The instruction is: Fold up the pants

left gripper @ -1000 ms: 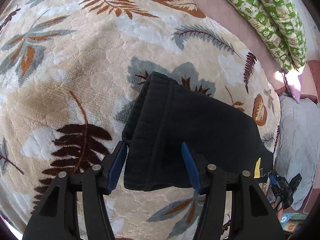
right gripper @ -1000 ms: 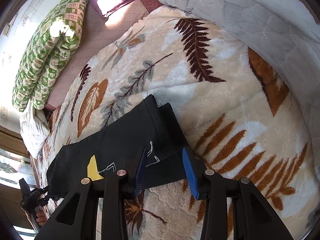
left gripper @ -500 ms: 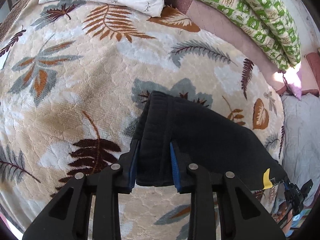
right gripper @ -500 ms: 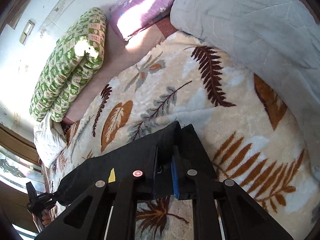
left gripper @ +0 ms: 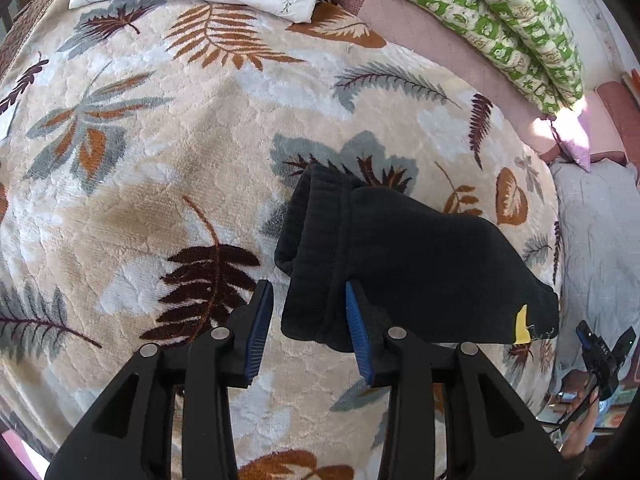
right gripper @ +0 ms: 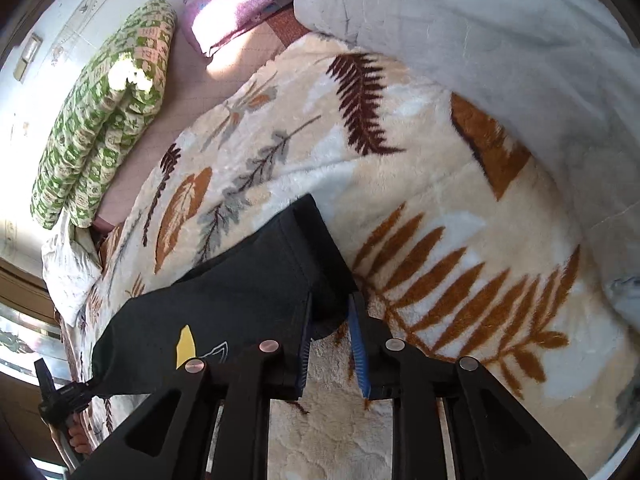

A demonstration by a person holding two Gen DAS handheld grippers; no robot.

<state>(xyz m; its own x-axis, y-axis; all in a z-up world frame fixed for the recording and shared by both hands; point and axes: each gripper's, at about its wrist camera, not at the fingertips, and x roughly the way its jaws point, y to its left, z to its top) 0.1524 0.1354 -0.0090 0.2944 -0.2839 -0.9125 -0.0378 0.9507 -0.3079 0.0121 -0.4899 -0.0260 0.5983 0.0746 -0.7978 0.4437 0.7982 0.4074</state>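
Black pants point(left gripper: 400, 256) span both claws: left claw point(left gripper: 308, 332) released around one end, right claw point(right gripper: 332, 336) loosening on the other.

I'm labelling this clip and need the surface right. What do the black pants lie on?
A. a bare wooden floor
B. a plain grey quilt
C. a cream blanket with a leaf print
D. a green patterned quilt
C: the pants lie on the cream leaf-print blanket, apart from the green quilt.

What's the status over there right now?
Left gripper, right gripper just opening, cloth loose between jaws. Black pants folded on blanket. Nothing blocking.
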